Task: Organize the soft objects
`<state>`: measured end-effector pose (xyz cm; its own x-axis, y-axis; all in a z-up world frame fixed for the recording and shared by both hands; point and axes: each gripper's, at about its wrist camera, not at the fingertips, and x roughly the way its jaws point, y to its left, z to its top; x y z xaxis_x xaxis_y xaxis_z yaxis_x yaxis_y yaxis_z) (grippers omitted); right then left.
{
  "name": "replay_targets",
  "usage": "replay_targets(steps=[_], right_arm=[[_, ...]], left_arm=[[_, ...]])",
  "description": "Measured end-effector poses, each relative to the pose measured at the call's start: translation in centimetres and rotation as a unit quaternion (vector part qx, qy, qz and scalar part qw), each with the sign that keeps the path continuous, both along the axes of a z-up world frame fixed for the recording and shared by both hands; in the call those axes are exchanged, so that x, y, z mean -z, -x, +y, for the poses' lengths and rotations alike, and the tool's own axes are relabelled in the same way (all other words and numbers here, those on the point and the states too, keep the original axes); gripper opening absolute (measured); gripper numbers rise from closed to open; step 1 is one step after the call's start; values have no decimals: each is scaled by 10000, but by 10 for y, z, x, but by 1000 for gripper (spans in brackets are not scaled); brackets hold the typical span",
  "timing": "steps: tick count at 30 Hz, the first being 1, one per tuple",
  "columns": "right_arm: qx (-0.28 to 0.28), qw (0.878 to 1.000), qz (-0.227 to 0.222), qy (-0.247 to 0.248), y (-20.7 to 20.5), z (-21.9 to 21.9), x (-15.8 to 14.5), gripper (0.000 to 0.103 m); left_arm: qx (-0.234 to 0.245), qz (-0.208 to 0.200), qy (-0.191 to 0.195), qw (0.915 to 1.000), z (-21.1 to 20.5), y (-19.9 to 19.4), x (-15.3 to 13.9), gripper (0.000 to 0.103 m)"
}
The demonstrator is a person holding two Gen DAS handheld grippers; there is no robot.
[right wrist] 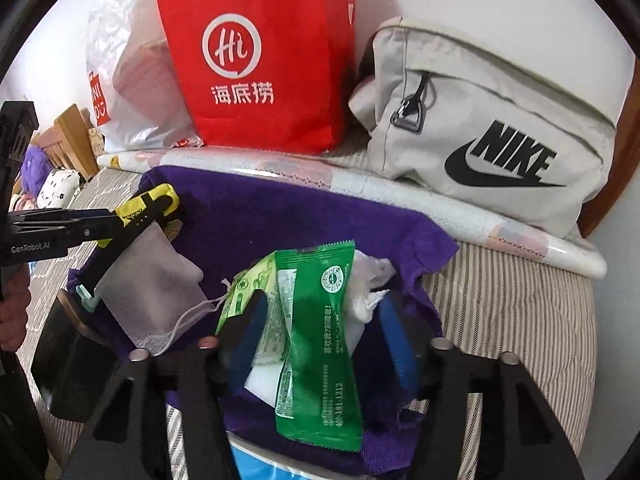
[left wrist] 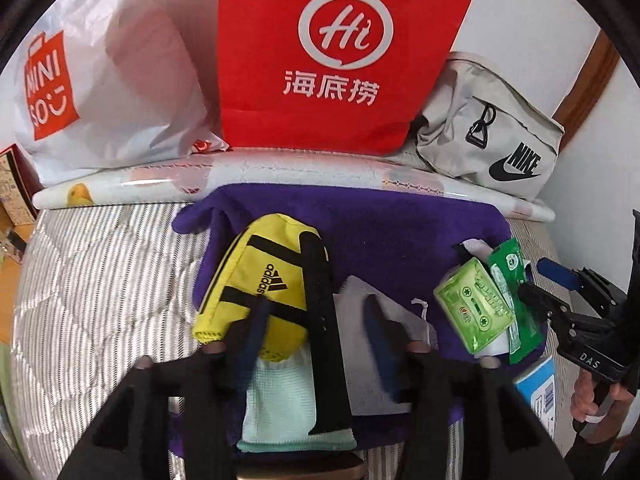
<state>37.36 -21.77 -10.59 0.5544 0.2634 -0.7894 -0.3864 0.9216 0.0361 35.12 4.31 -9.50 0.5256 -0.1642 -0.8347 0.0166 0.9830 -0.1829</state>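
A purple towel [left wrist: 360, 220] lies spread on a striped bedspread [left wrist: 100, 280], and the soft things sit on top of it. In the left wrist view the left gripper [left wrist: 316, 320] hangs over the towel with its jaws partly apart; a black strap [left wrist: 324, 320] runs down between the fingers with a gap on each side. The left finger overlaps a yellow pouch [left wrist: 256, 280] at about 10 o'clock from the strap, though whether it touches is hard to judge. A pale green cloth [left wrist: 280, 408] lies under the strap at 6 o'clock, and a grey drawstring bag [left wrist: 372, 360] sits at 3 o'clock.

In the right wrist view the right gripper [right wrist: 320, 336] is also partly open, its blue pads on either side of a dark green packet [right wrist: 316, 320], a light green packet [right wrist: 252, 284] and white tissue [right wrist: 364, 280], without squeezing them.

At 12 o'clock, beyond the towel, stand a red bag [left wrist: 332, 60], a white plastic bag [left wrist: 112, 80] and a beige waist bag [right wrist: 500, 128].
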Motion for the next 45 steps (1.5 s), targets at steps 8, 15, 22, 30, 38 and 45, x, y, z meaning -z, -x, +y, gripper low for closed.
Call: replay_targets(steps=[8, 15, 22, 30, 38, 45], right_arm=[[203, 9996, -191, -53, 25, -3, -26, 66], [428, 9979, -453, -188, 80, -7, -61, 78], [610, 9948, -784, -211, 152, -8, -87, 85], [834, 9914, -936, -375, 228, -11, -100, 96], [1009, 9887, -980, -522, 293, -14, -103, 100], [1008, 9886, -987, -530, 327, -14, -98, 100]], left_arm=[[-35, -261, -196, 9995, 2, 33, -31, 53], [-39, -610, -305, 9977, -4, 92, -64, 63], [-114, -1033, -413, 9937, -15, 166, -90, 80], [-175, -1293, -432, 9905, -22, 238, -105, 86], [-149, -1516, -475, 9872, -29, 298, -109, 88], [-144, -1678, -489, 9845, -37, 333, -109, 88]])
